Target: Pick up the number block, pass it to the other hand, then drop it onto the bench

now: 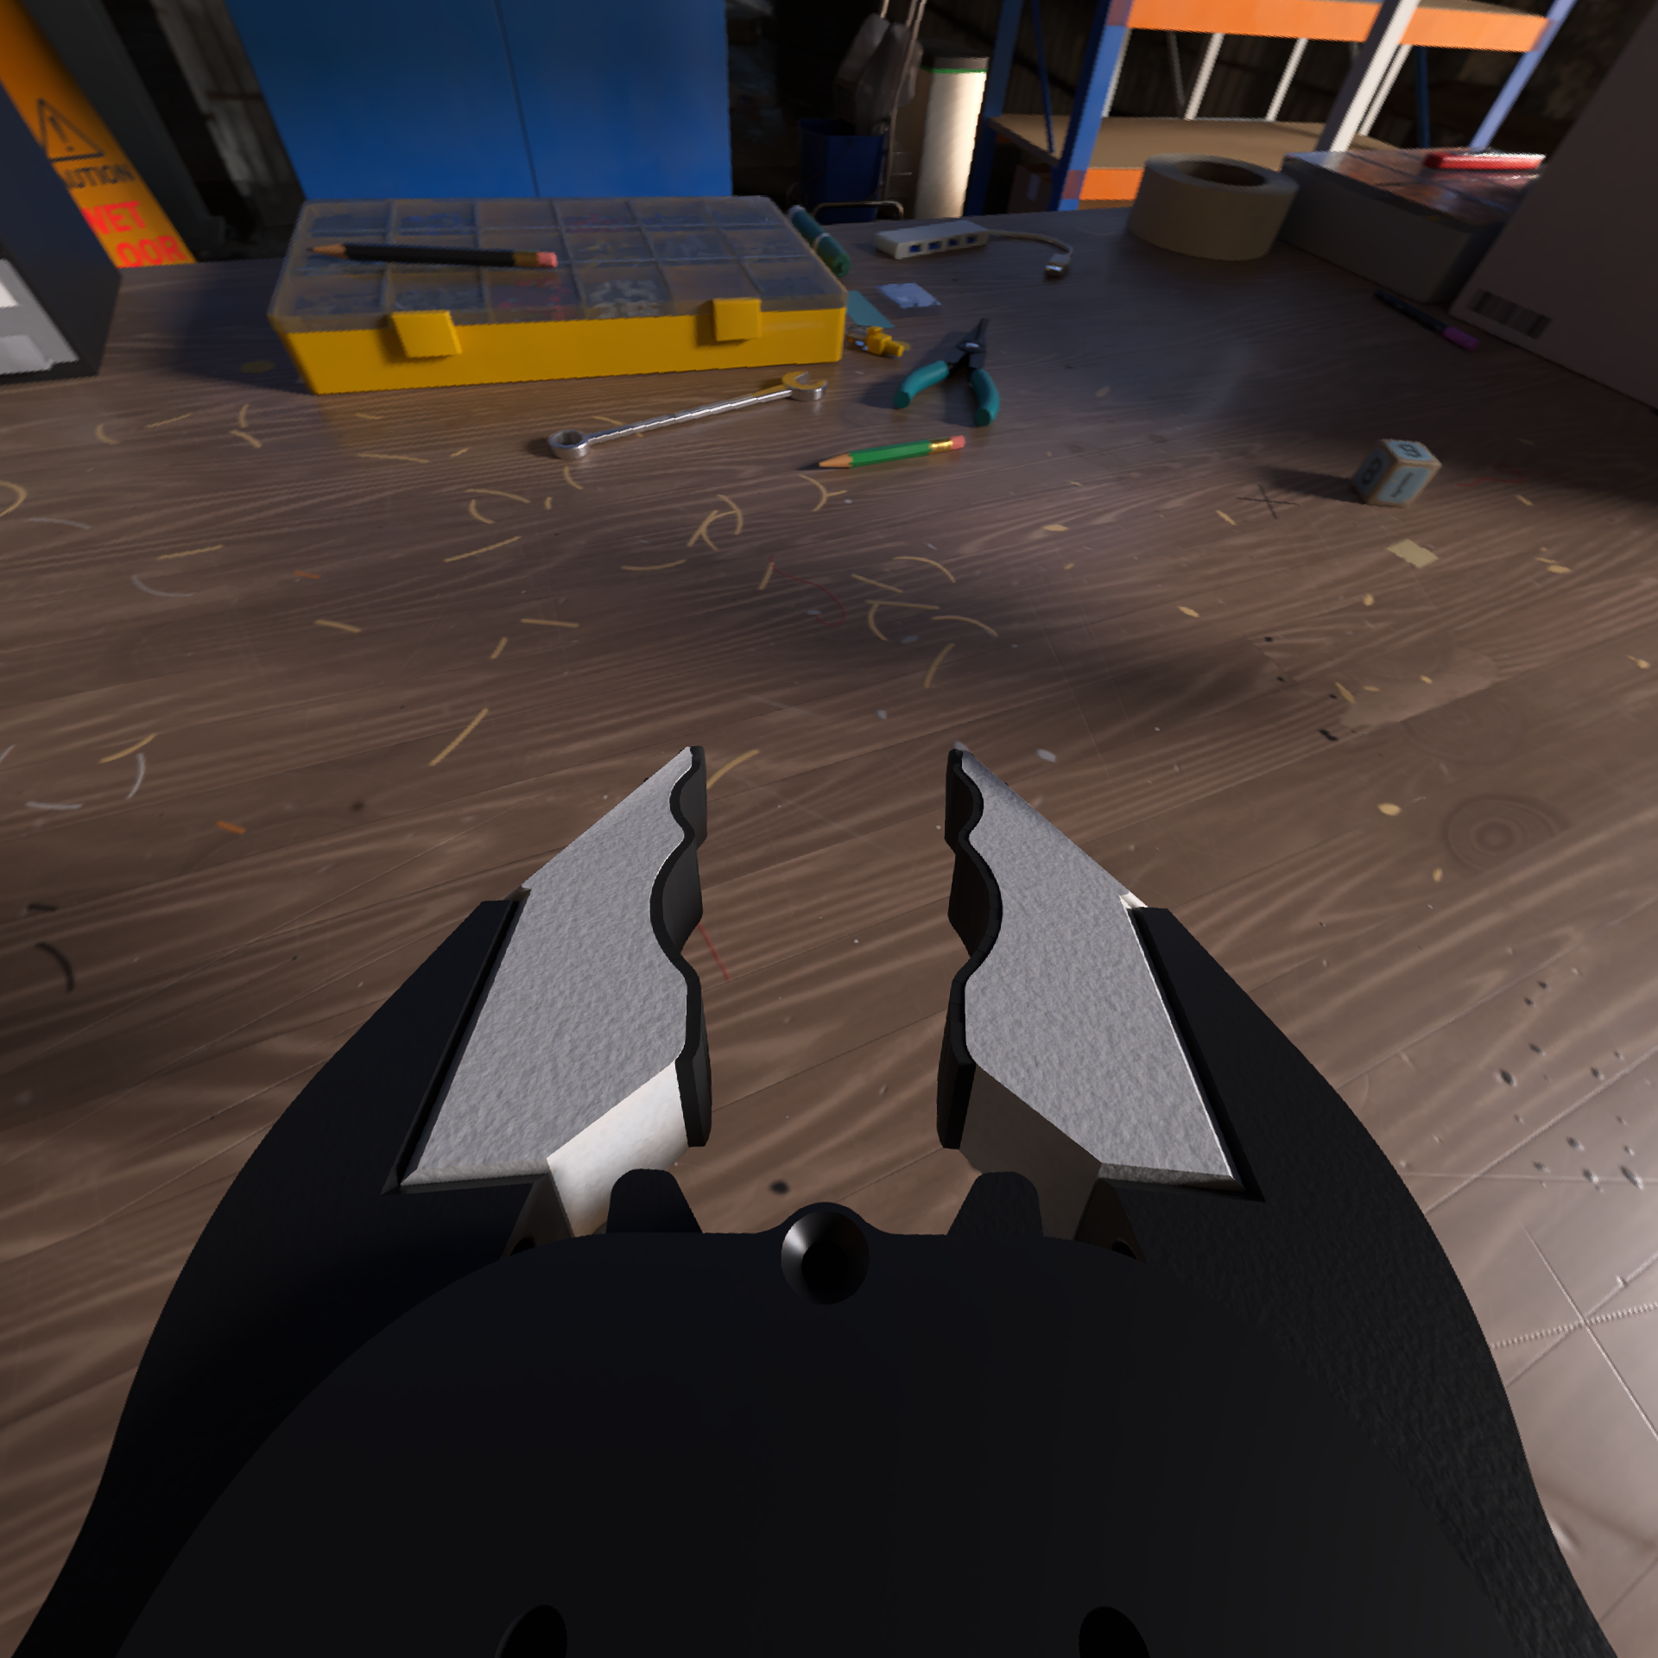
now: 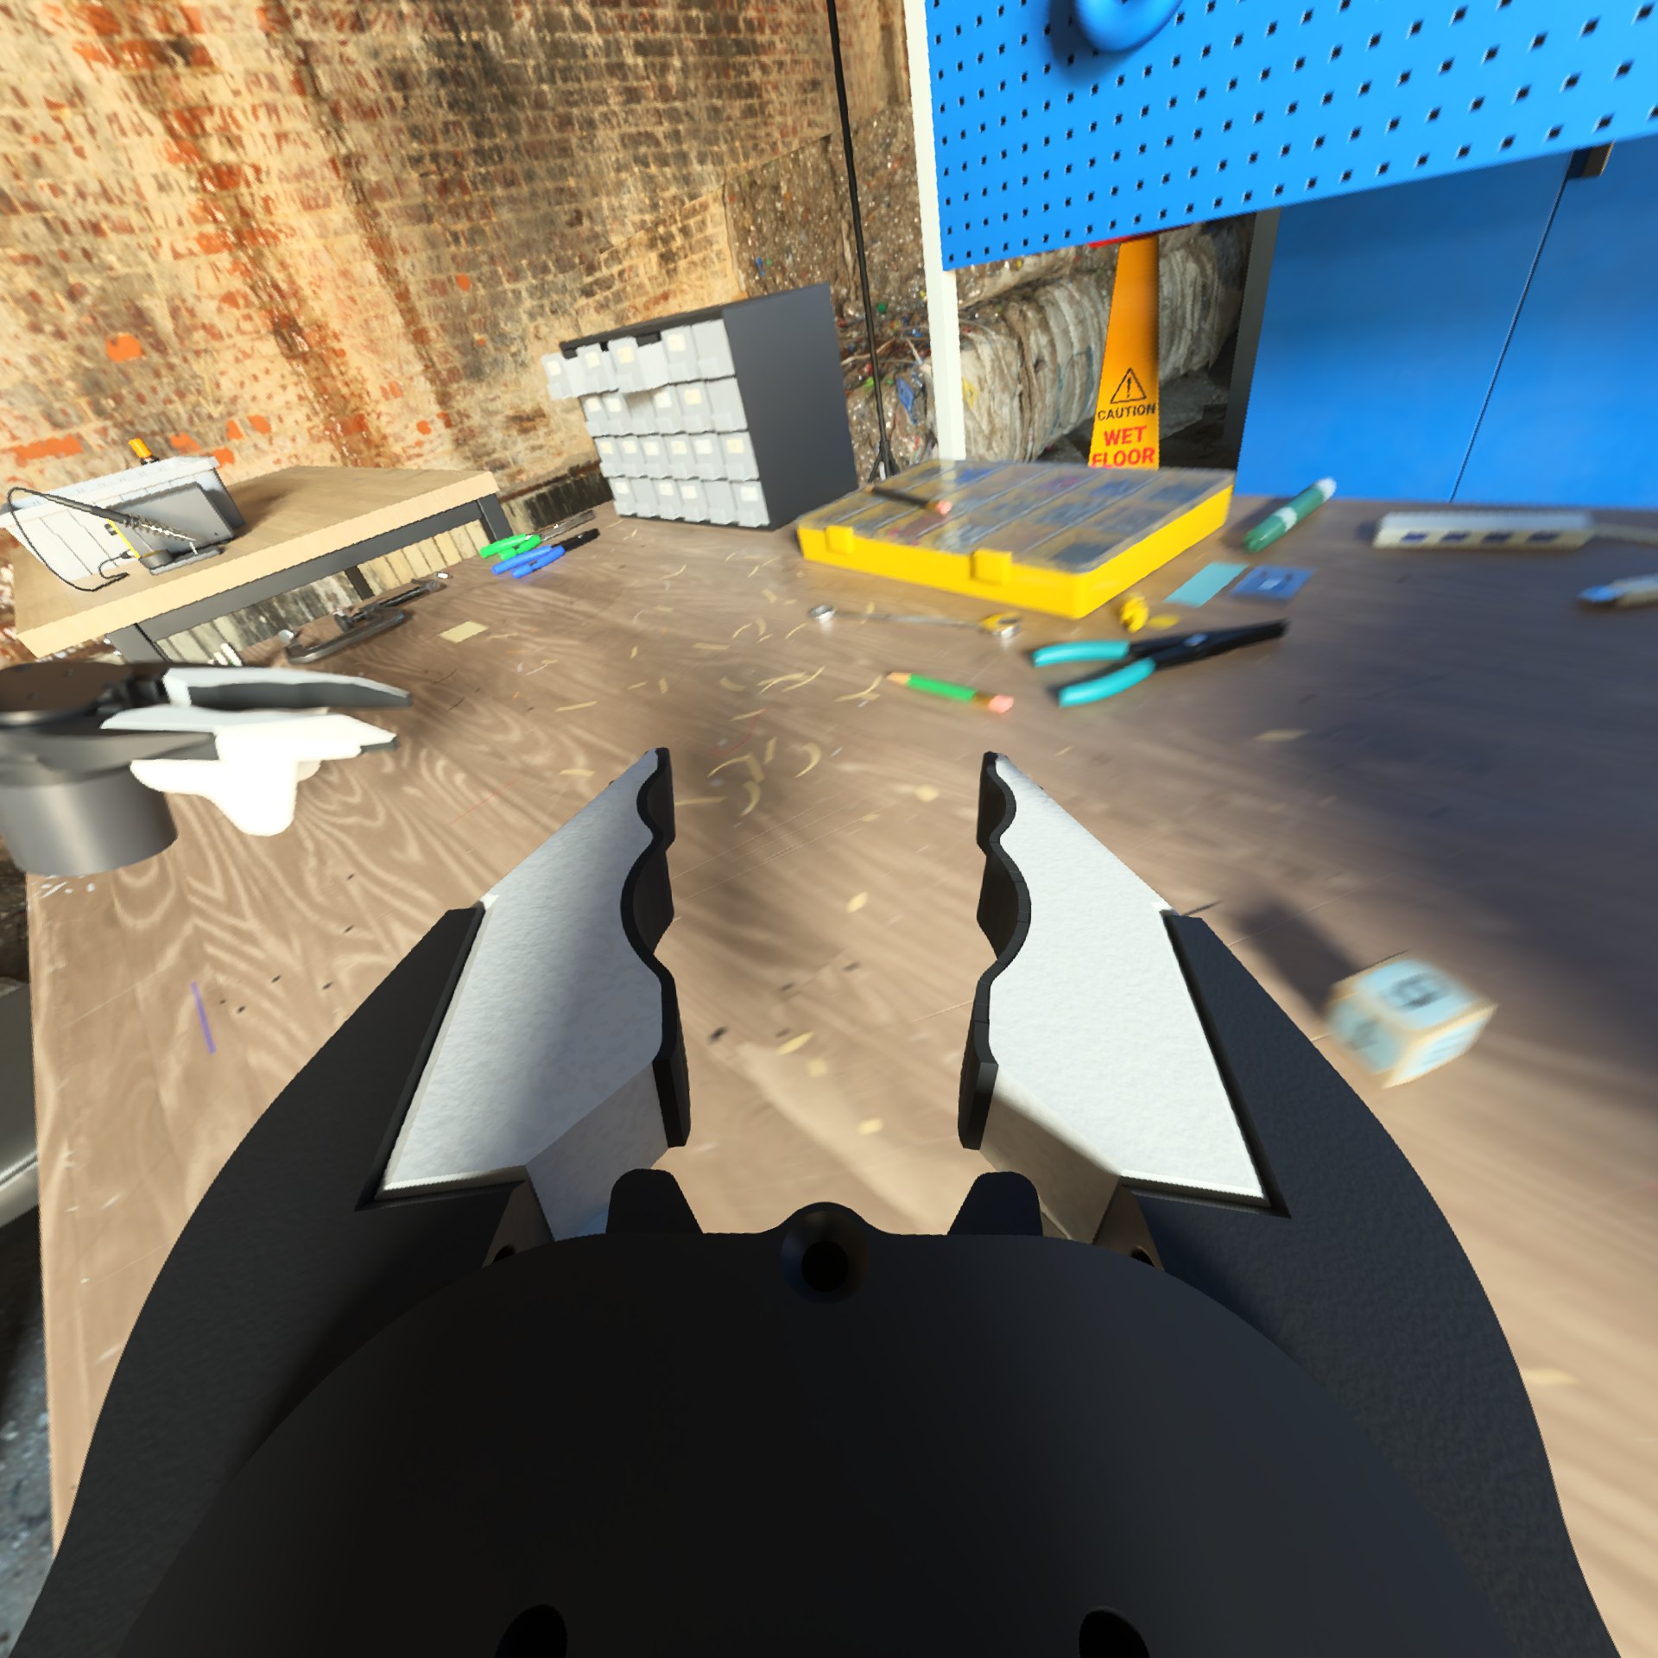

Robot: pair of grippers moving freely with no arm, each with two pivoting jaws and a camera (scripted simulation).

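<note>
Our right claw (image 2: 825, 763) is spread wide with nothing in it, hanging over the worktop (image 2: 628, 987). Left claw (image 1: 825, 763) is the same, wide and empty. The number block (image 2: 1409, 1018) sits on the worktop just off to the right of the right claw, well apart from the left one. So we're still at the pickup stage; next we'd swing right and straddle it. It's a cube, so no real long axis, and it sits corner-on to us.
</note>
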